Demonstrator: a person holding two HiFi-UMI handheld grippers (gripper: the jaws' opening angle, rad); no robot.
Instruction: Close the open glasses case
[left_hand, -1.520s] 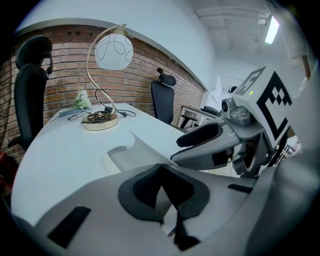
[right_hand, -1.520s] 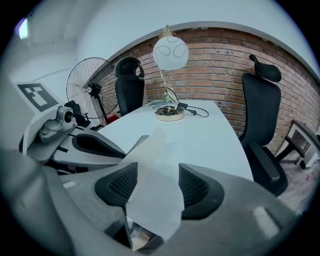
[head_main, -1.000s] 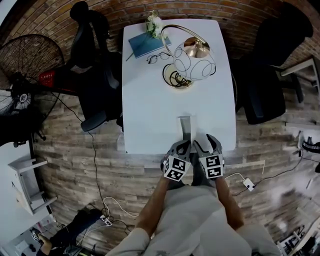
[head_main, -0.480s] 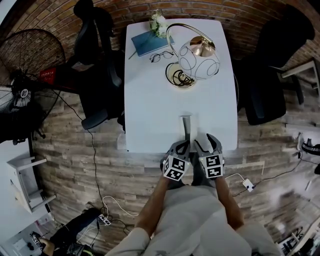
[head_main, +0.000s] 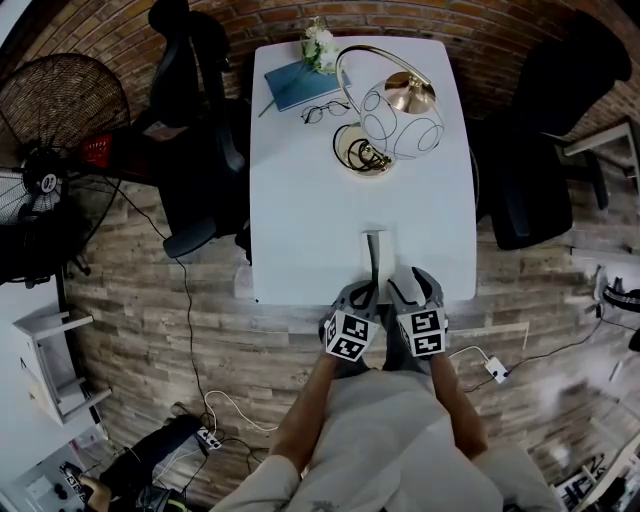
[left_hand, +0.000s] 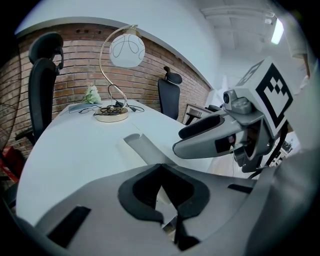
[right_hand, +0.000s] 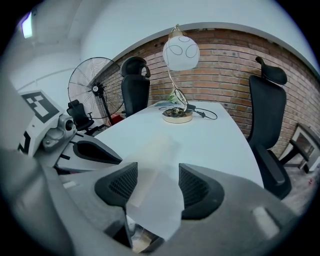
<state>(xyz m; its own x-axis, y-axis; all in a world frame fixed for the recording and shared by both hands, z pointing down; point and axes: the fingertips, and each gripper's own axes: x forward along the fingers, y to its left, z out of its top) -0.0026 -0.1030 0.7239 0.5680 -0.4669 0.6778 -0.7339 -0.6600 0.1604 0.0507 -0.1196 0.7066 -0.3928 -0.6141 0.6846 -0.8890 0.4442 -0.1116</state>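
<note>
The glasses case (head_main: 373, 256) is a narrow pale grey strip lying lengthwise near the front edge of the white table (head_main: 300, 220). Both grippers sit side by side at that edge. In the left gripper view the case (left_hand: 142, 149) runs from the middle of the table up to my left gripper (left_hand: 161, 167), whose pads meet at the tips; whether they pinch it is hidden. My right gripper (right_hand: 152, 186) is open, and a white flap of the case (right_hand: 152, 200) lies between its pads. From the head view the left gripper (head_main: 362, 290) is just left of the right gripper (head_main: 413, 284).
At the table's far end stand a globe lamp (head_main: 395, 115) on a brass base, a pair of glasses (head_main: 326, 110), a blue notebook (head_main: 293, 88) and small flowers (head_main: 320, 45). Black office chairs (head_main: 200, 150) flank the table. A fan (head_main: 50, 130) stands at the left.
The grippers and the case have stayed in place. Only the head camera has shifted slightly, so the table sits a little further right in the picture.
</note>
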